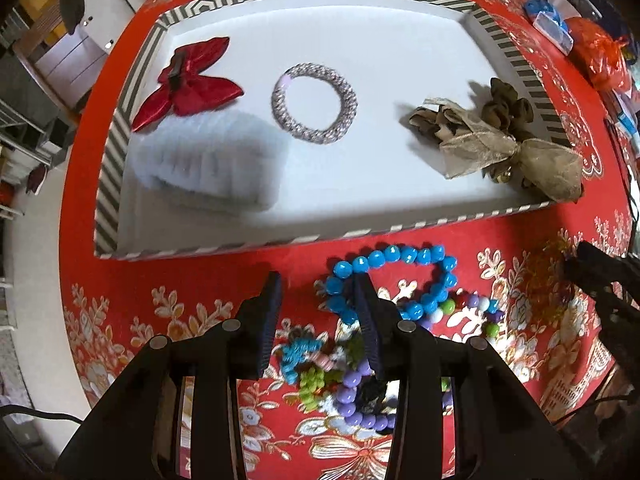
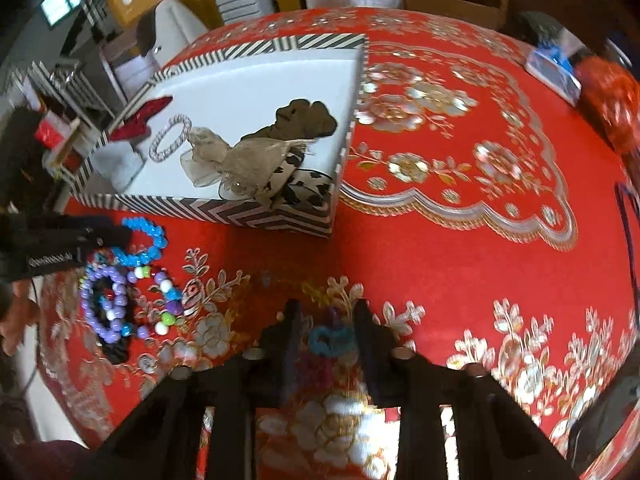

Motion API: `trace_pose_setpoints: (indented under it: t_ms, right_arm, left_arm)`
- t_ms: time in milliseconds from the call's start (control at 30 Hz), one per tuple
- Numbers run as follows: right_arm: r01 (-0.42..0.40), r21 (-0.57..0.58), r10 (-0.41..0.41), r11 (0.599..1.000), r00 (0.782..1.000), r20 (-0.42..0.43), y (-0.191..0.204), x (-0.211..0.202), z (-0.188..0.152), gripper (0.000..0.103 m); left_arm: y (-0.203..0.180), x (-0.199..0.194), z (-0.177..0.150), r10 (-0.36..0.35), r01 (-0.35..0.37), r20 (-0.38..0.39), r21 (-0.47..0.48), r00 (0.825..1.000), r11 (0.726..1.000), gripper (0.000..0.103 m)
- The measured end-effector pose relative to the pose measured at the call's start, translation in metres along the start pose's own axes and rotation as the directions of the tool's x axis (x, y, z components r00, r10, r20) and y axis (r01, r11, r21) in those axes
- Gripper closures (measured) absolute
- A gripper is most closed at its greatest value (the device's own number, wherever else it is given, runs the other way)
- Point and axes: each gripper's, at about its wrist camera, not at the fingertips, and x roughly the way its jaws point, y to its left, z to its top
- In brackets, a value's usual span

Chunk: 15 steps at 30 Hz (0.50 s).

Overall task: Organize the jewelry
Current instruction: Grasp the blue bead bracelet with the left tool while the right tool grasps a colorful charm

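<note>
Beside the striped box (image 1: 120, 184), the left tool (image 1: 318, 292) gapes, one finger across blue beads (image 1: 400, 256).

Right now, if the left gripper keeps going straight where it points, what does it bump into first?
Probably the bright blue bead bracelet on the red flowered tablecloth: one finger of the left gripper already overlaps it, though depth is unclear.

Tray (image 1: 108, 196) middle bare around silver ring (image 1: 314, 104); bow (image 1: 188, 80) and fluffy band (image 1: 208, 168) crowd left end, brown scrunchie (image 1: 500, 136) right end. Bead pile (image 1: 400, 304) just beside tray's near wall. Cloth (image 2: 500, 280) right of tray open.
</note>
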Motion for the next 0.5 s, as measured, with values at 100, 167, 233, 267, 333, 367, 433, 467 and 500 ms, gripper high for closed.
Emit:
trace_pose_setpoints:
  t_ms: [100, 167, 233, 267, 333, 367, 433, 467, 500]
  right_arm:
    - [-0.009, 0.006, 0.008, 1.0, 1.0, 0.011, -0.002, 0.001, 0.0, 0.094]
    - [-0.029, 0.023, 0.028, 0.999, 0.999, 0.018, -0.005, -0.003, -0.001, 0.094]
    - [-0.049, 0.037, 0.048, 0.998, 0.998, 0.038, -0.006, -0.012, -0.004, 0.094]
    - [-0.065, 0.048, 0.063, 0.997, 0.997, 0.049, -0.007, -0.018, -0.005, 0.094]
    - [-0.1, 0.069, 0.094, 0.993, 0.992, 0.088, -0.01, -0.035, -0.006, 0.094]
    - [-0.111, 0.07, 0.103, 0.991, 0.989, 0.106, -0.01, -0.043, -0.005, 0.094]
    - [-0.129, 0.066, 0.119, 0.99, 0.984, 0.129, -0.008, -0.056, -0.004, 0.094]
    - [-0.134, 0.058, 0.125, 0.989, 0.982, 0.145, -0.007, -0.064, -0.003, 0.094]
    - [-0.141, 0.053, 0.132, 0.989, 0.979, 0.155, -0.006, -0.069, -0.002, 0.094]
  left_arm:
    - [0.002, 0.001, 0.005, -0.026, 0.027, 0.017, -0.006, 1.0, 1.0, 0.081]
    - [-0.001, 0.002, 0.008, -0.05, 0.051, 0.029, -0.008, 0.998, 0.999, 0.095]
    - [0.0, 0.003, 0.008, -0.09, 0.09, 0.036, -0.016, 0.995, 0.996, 0.096]
    - [0.002, 0.003, 0.008, -0.102, 0.103, 0.033, -0.025, 0.994, 0.994, 0.096]
    - [0.009, -0.003, 0.005, -0.144, 0.146, 0.033, -0.054, 0.989, 0.988, 0.096]
    - [0.011, -0.009, 0.004, -0.162, 0.165, 0.041, -0.064, 0.986, 0.984, 0.096]
    - [0.015, -0.021, 0.001, -0.179, 0.183, 0.064, -0.073, 0.982, 0.98, 0.096]
    - [0.012, -0.03, 0.001, -0.183, 0.188, 0.075, -0.075, 0.98, 0.979, 0.096]
    - [0.013, -0.038, 0.0, -0.188, 0.194, 0.087, -0.075, 0.978, 0.978, 0.096]
